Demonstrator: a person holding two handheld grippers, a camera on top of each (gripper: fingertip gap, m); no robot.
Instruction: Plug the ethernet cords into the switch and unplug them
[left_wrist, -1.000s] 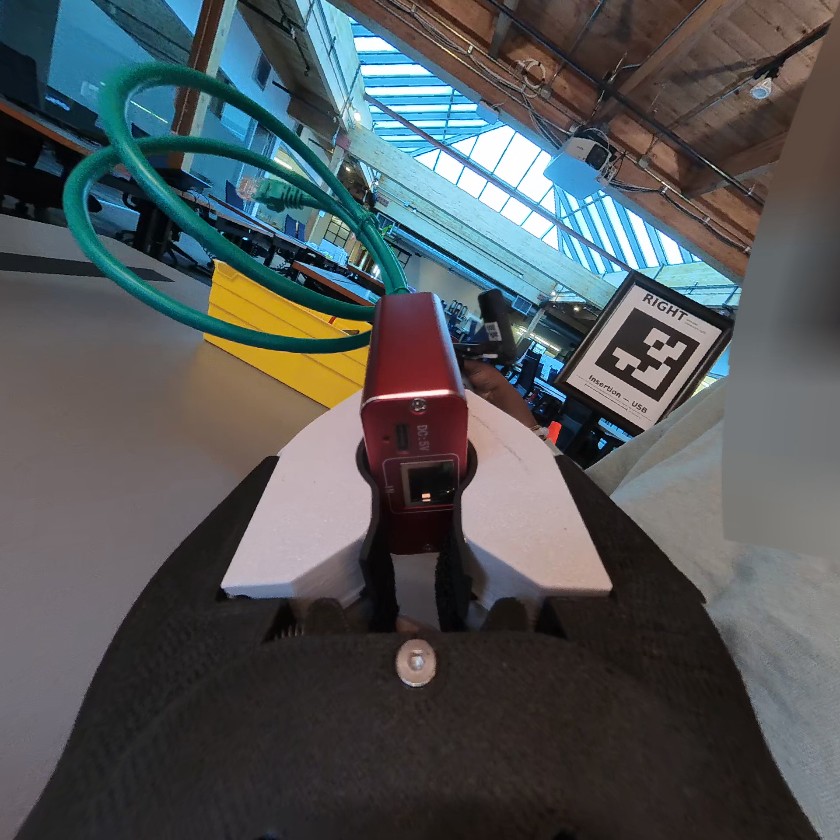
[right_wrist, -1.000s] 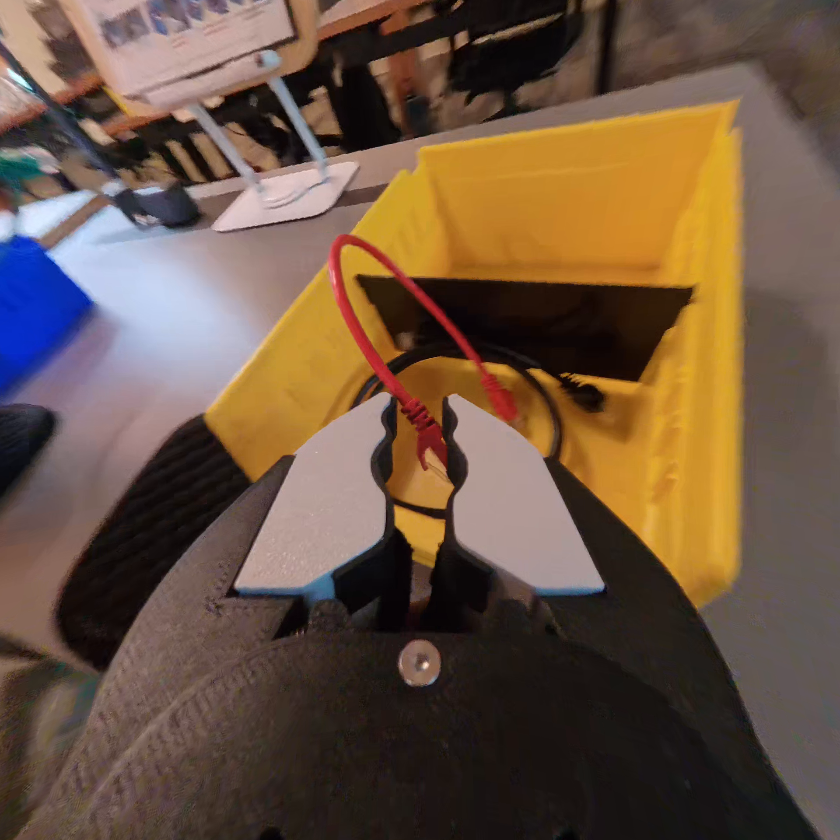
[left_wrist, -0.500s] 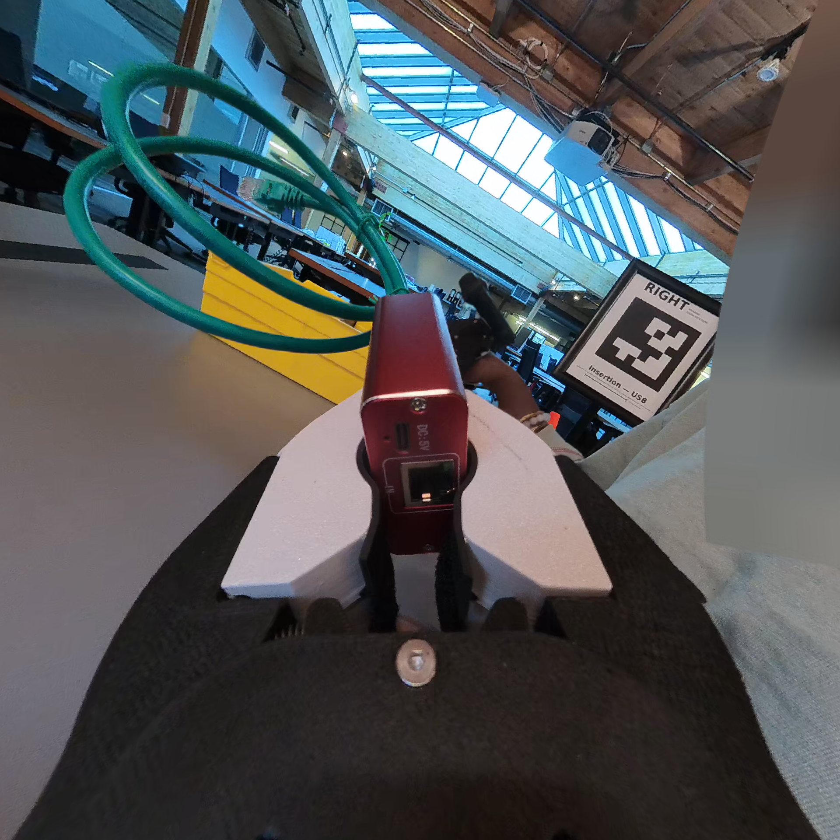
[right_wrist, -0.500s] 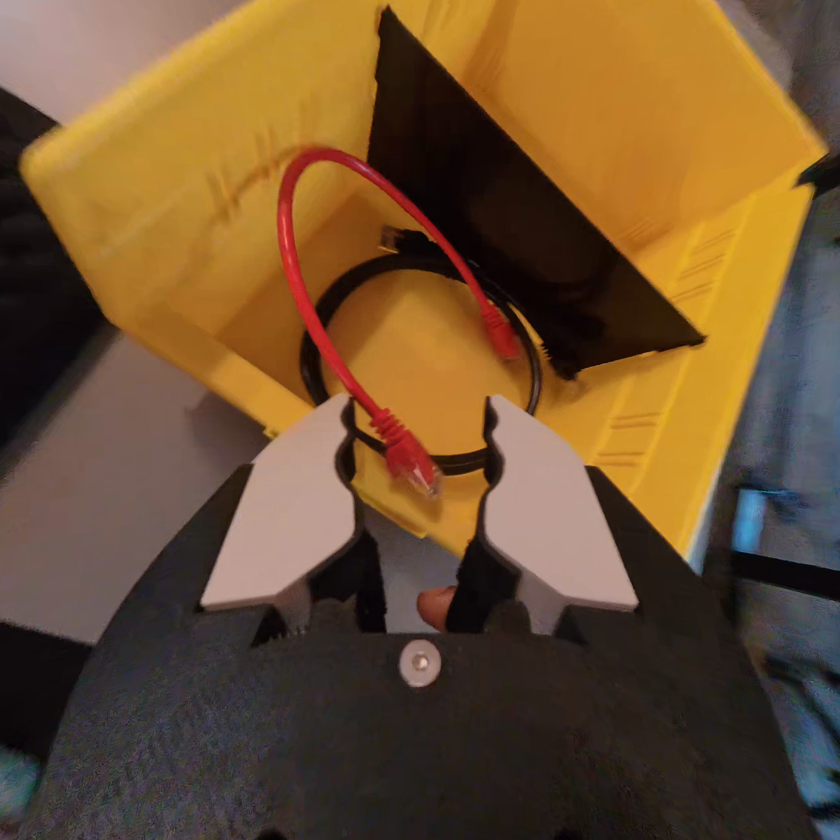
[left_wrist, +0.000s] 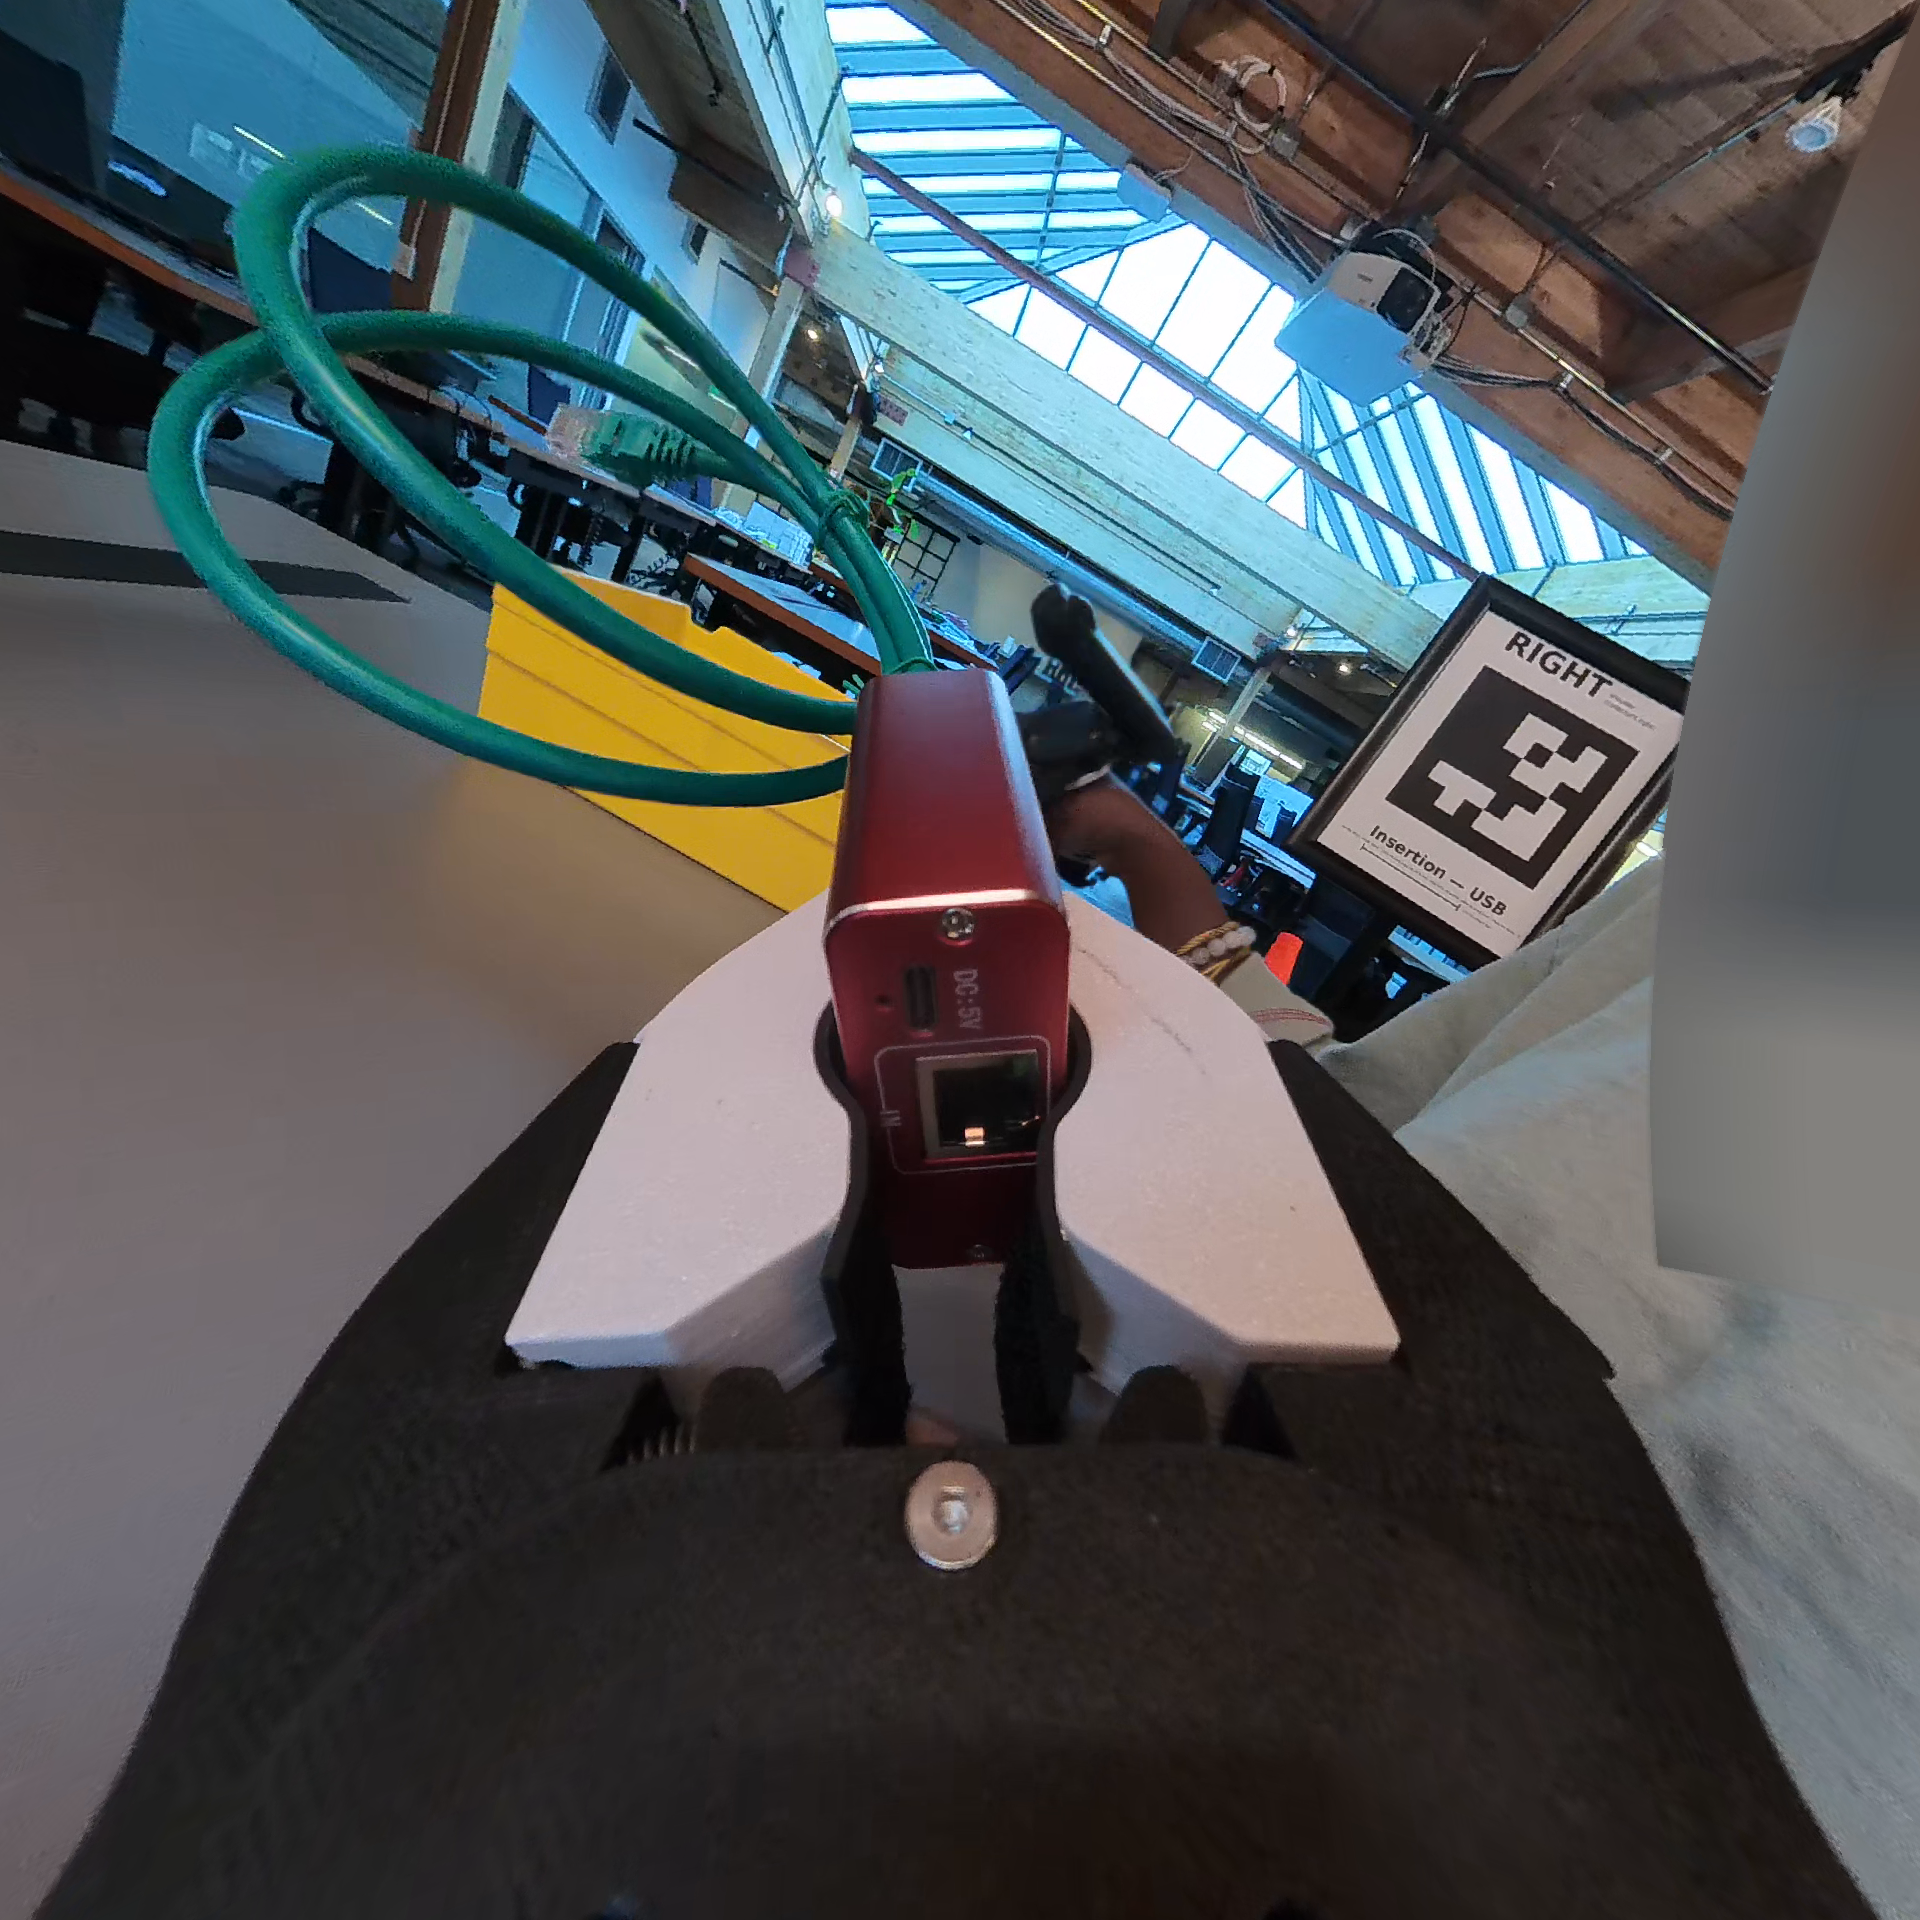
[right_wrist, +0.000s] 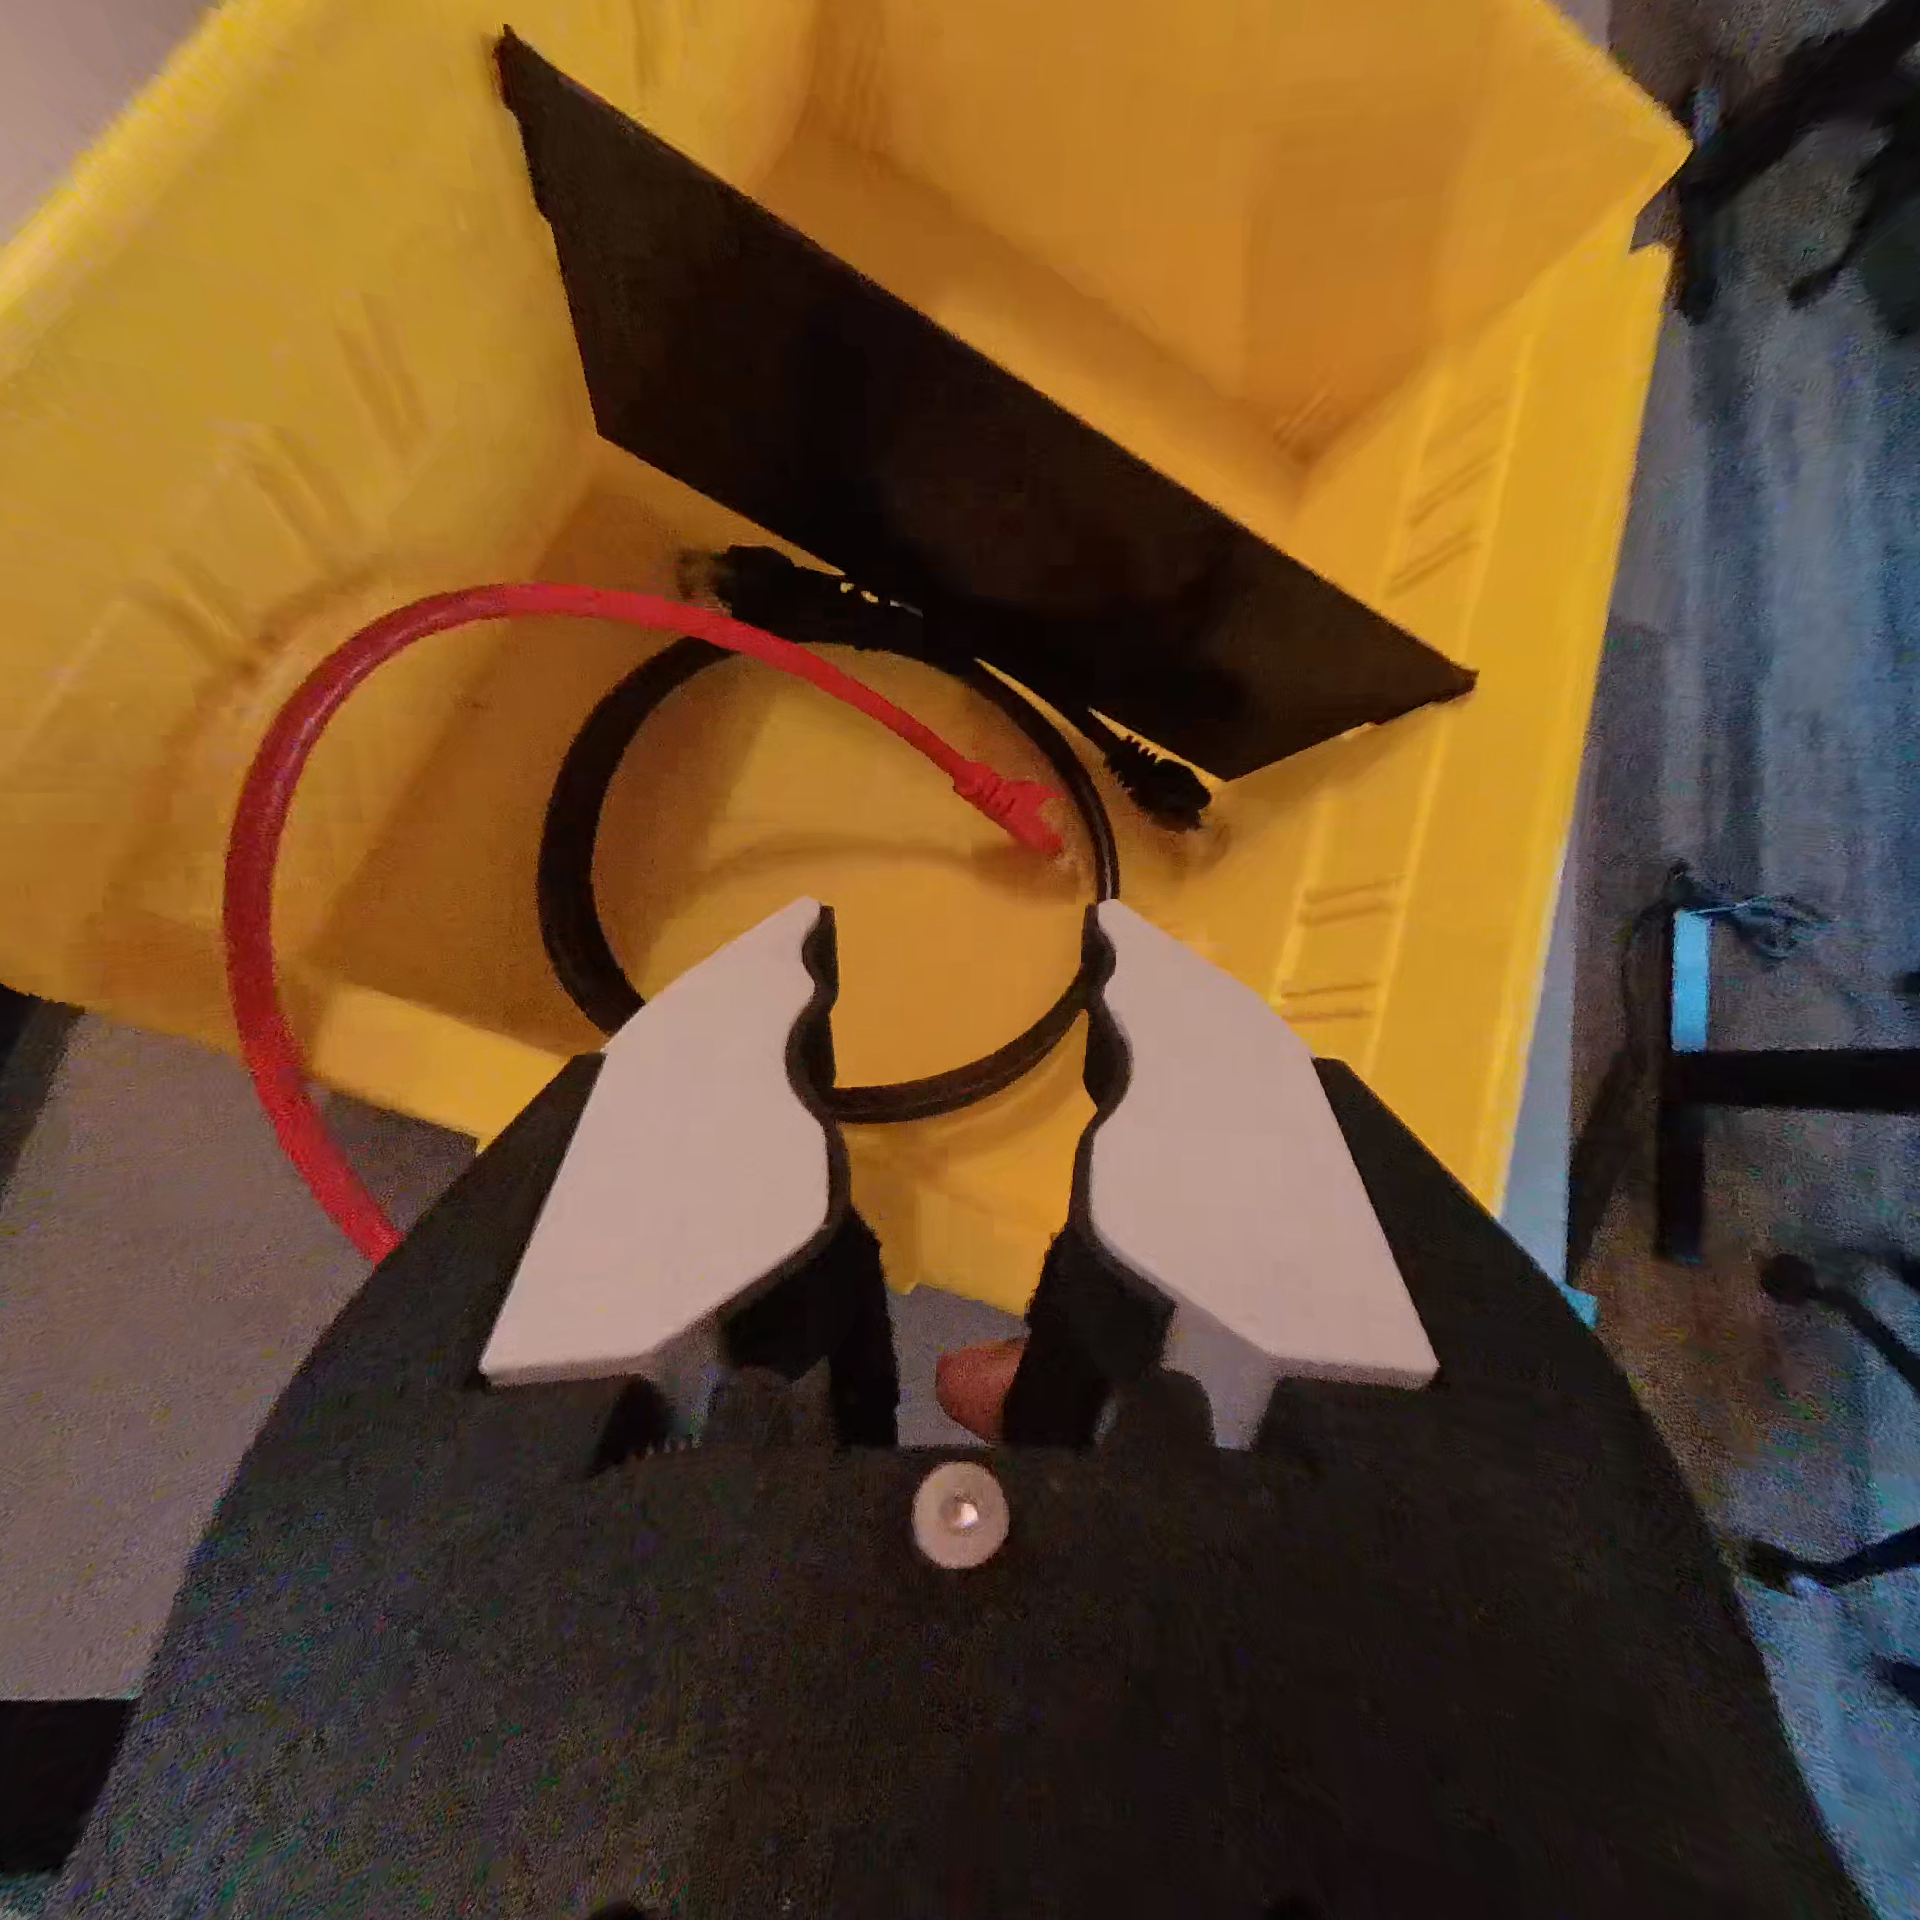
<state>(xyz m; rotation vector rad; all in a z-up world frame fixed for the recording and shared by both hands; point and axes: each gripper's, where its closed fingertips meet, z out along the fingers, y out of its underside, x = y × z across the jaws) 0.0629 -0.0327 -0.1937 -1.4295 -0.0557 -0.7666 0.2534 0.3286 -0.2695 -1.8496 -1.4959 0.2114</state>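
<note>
The grey tabletop (left_wrist: 260, 987) carries a yellow plastic bin (right_wrist: 1195, 208), seen at ten o'clock in the left wrist view. Inside it, a black divider panel (right_wrist: 935, 436) crosses at twelve o'clock, above a coiled black cord (right_wrist: 582, 883) and a red ethernet cord (right_wrist: 260, 810) arching out over the rim at eight o'clock. The right gripper (right_wrist: 961, 925) hangs spread and empty above the bin. The left gripper (left_wrist: 951, 1049) pinches a red metal switch (left_wrist: 940, 831); a looped green ethernet cord (left_wrist: 343, 613) is plugged into its far end.
</note>
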